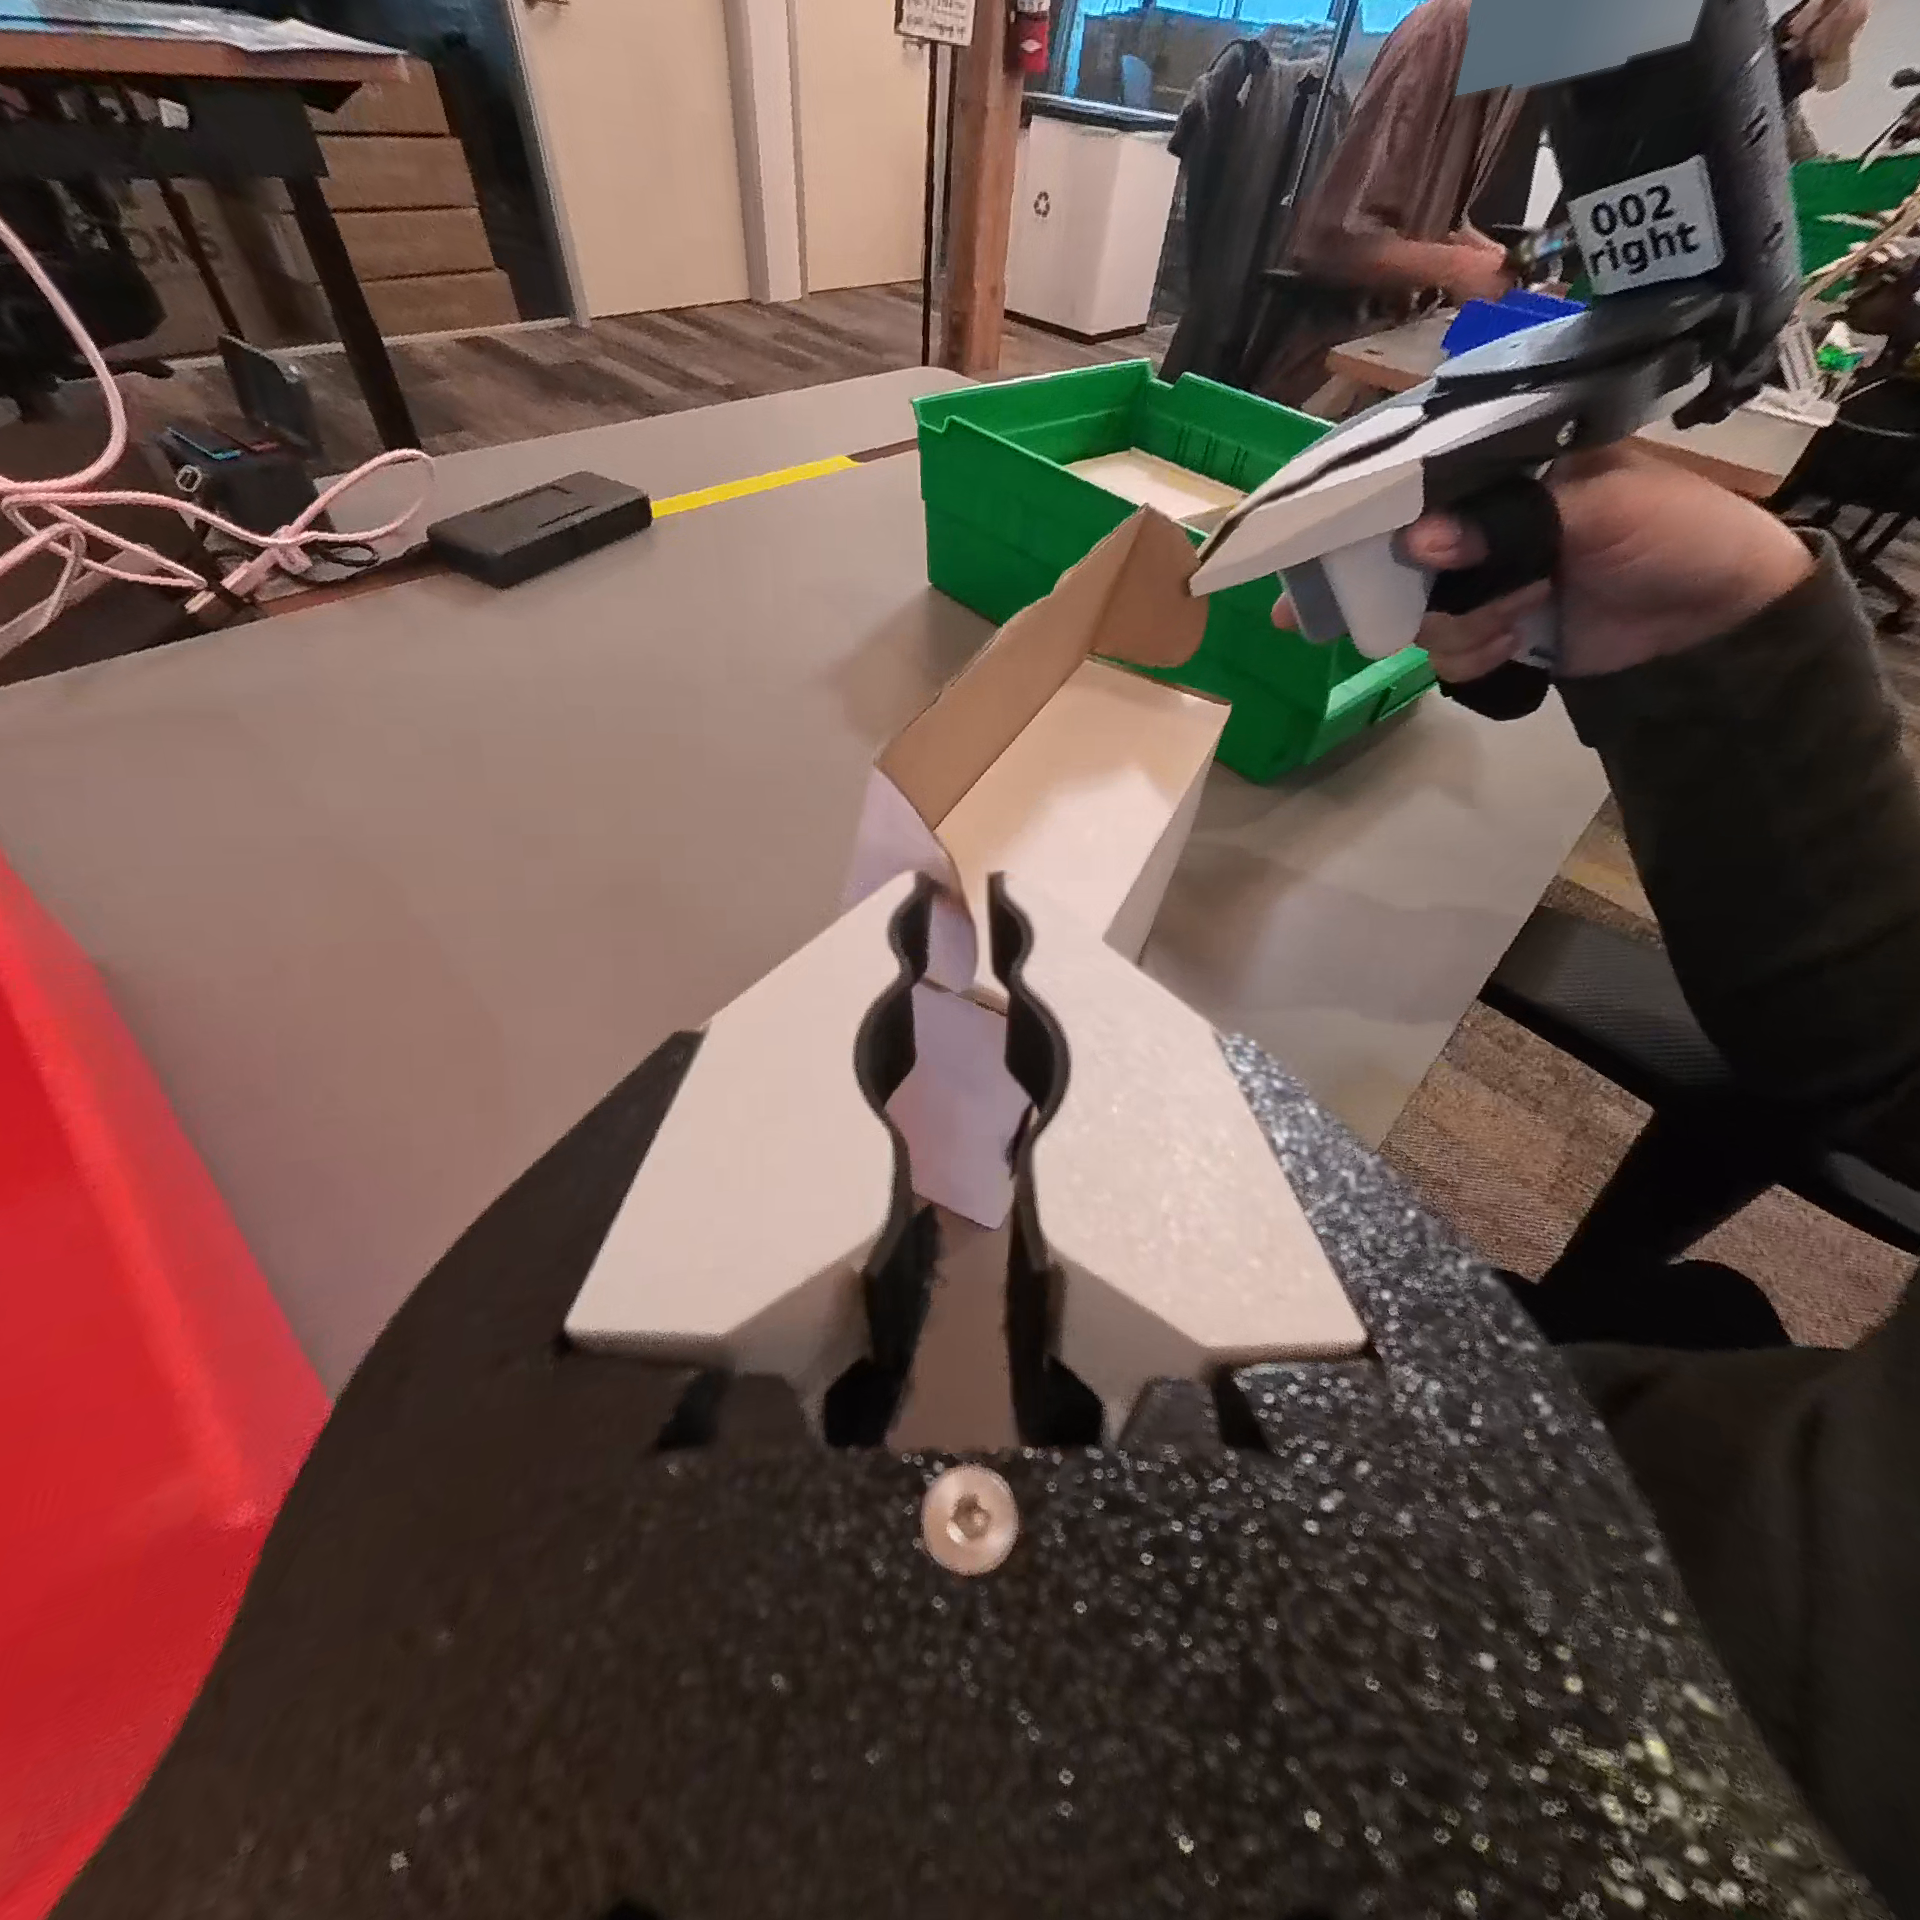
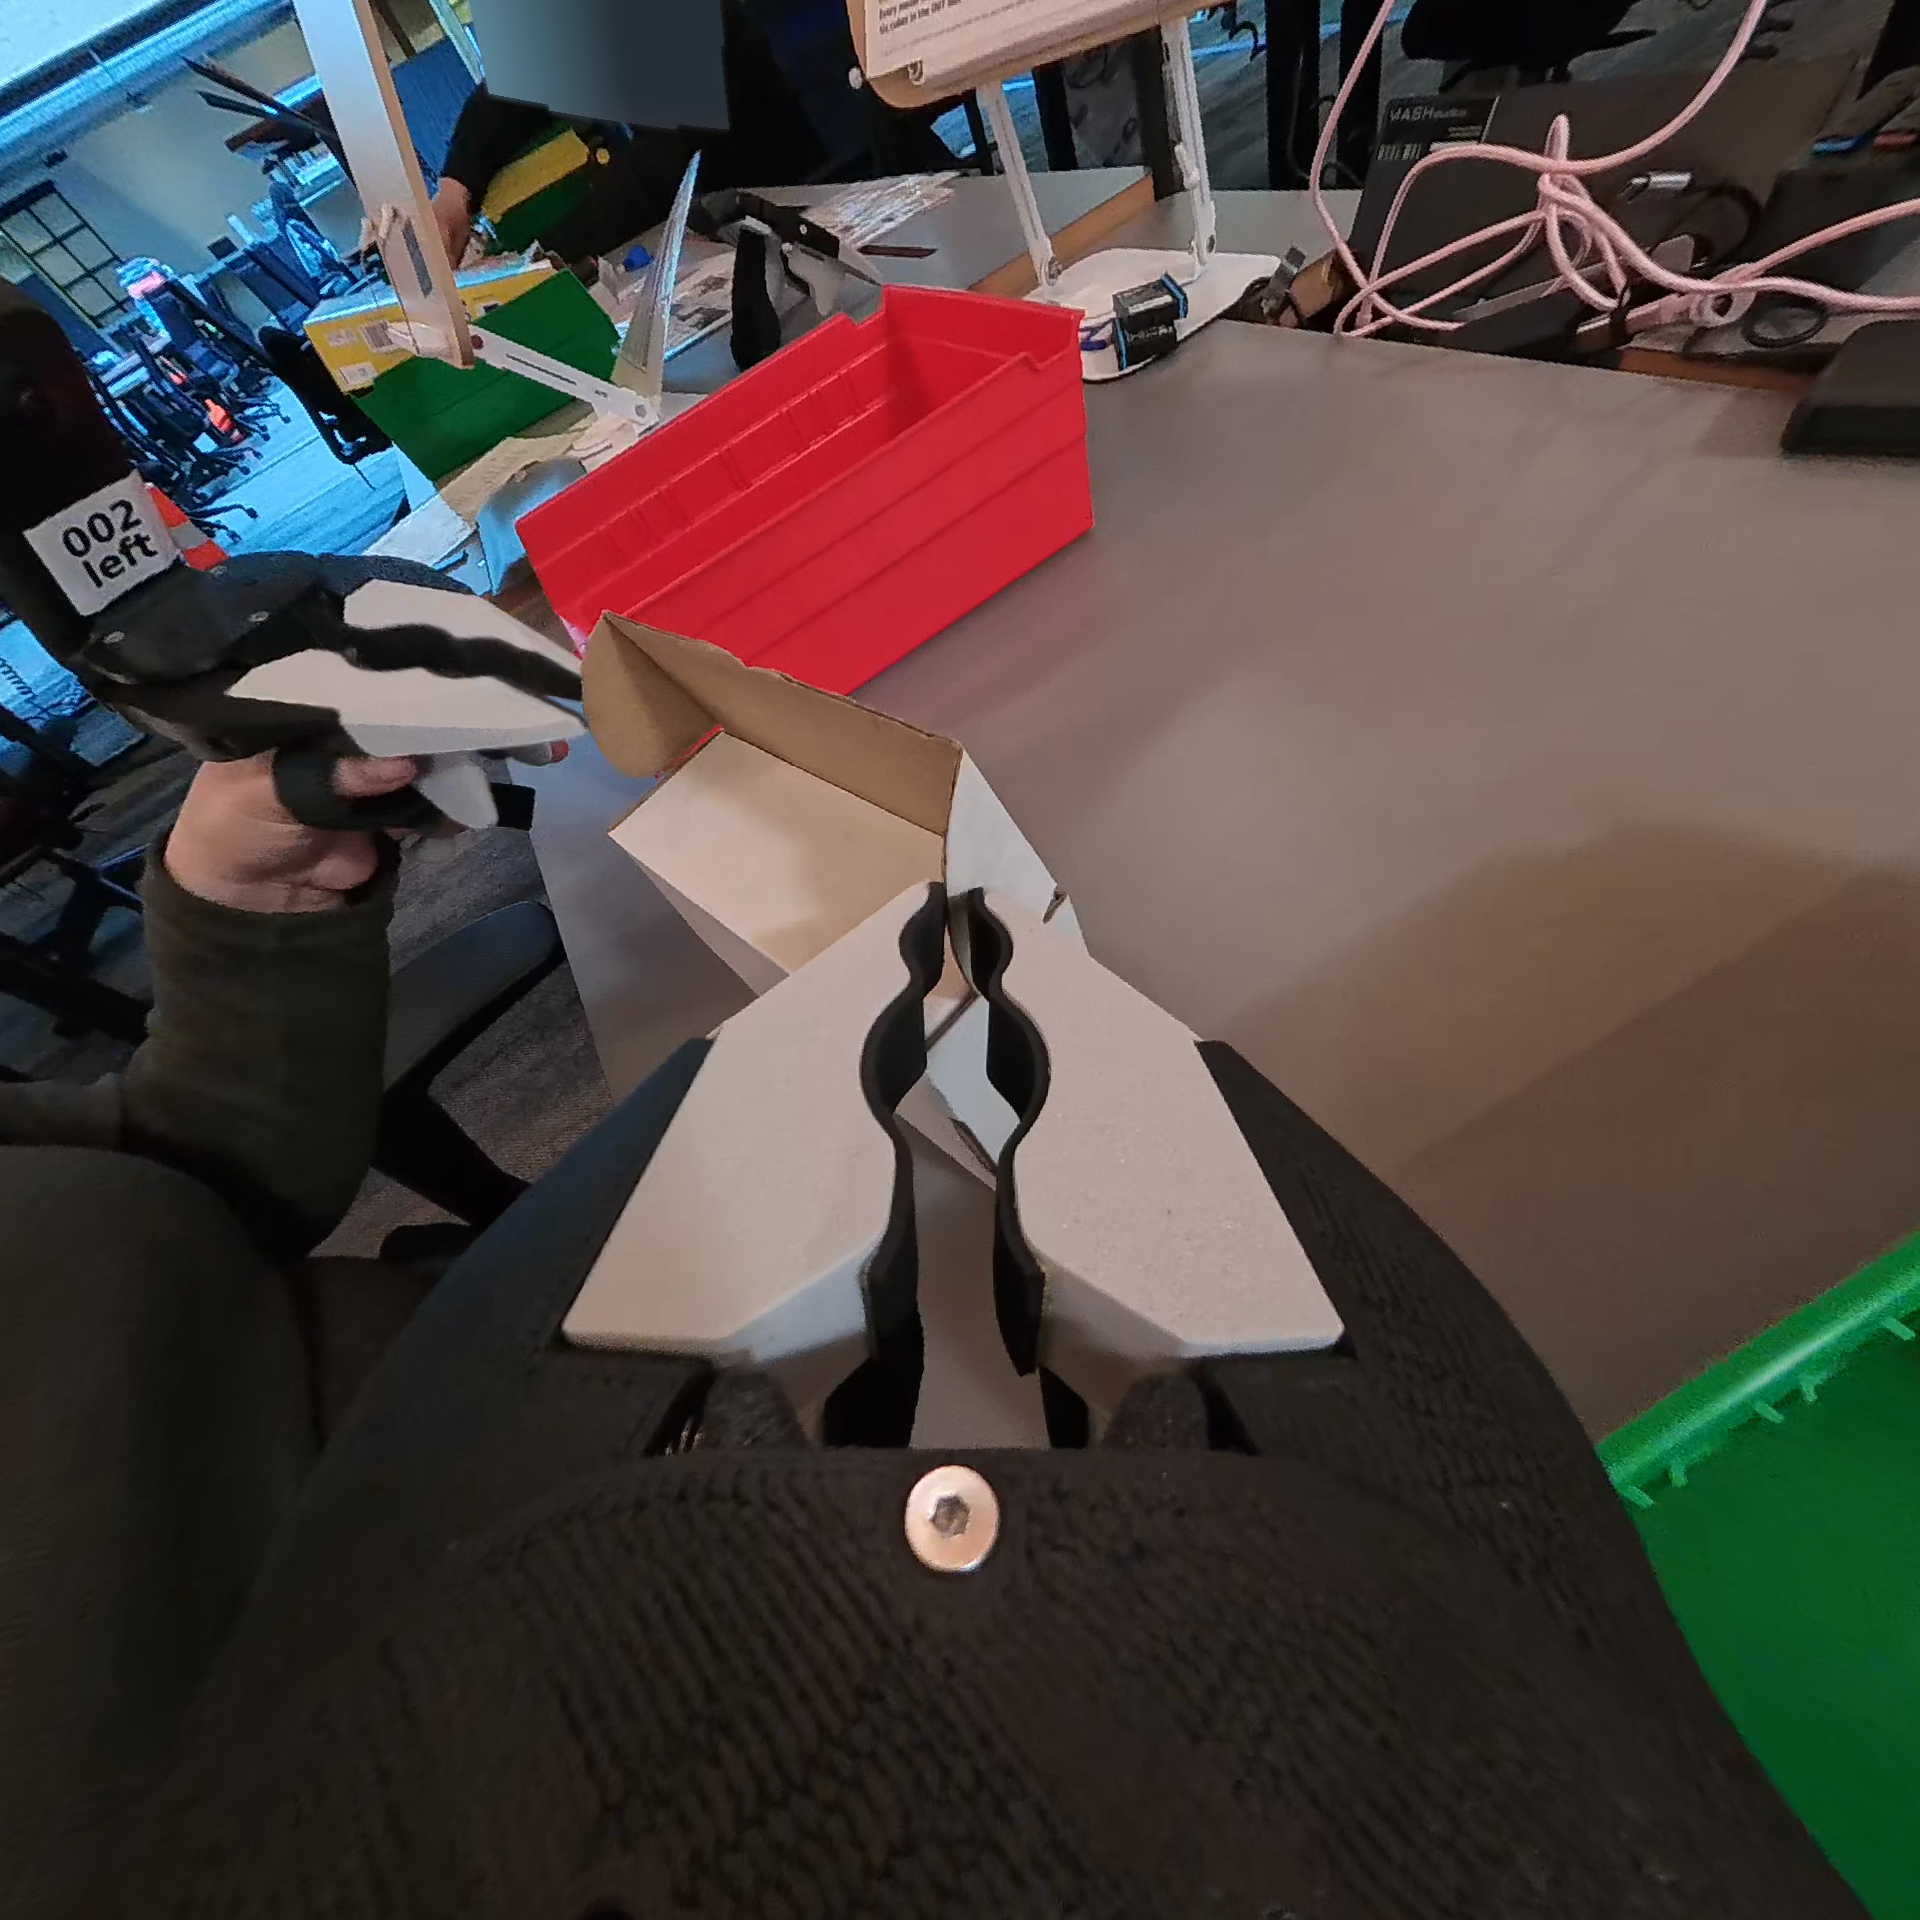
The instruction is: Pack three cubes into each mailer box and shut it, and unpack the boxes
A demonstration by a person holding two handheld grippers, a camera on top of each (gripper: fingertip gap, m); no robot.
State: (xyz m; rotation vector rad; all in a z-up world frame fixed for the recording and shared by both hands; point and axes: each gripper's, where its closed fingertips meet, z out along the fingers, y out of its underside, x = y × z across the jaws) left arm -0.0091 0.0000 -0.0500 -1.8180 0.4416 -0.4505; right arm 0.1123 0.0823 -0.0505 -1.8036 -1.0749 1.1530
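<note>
Holding: white cardboard mailer box [image 2: 790,831] with a brown inside, lid partly raised, pinched by both grippers over the grey tabletop [image 2: 1403,675].
Landmark: that box, standing between the red plastic bin [image 2: 831,488] on its left and the green plastic bin [image 1: 1039,488] on its right.
Left gripper [image 1: 954,894]: narrowly parted, one lid ear flap between its fingers; whether the pads press it cannot be told.
Right gripper [image 2: 958,902]: fingers closed on the opposite lid ear flap, near the box's right end.
Cubes: none visible; the box interior is hidden.
Green bin contents: a pale flat item [image 1: 1153,483], likely another box.
Step, judged: working the lid ears, either tucking them to shut the box or freeing them to open it; which one is unclear.
Next move, judged: both ears must be steered together, evenly, so the lid neither twists nor creases.
</note>
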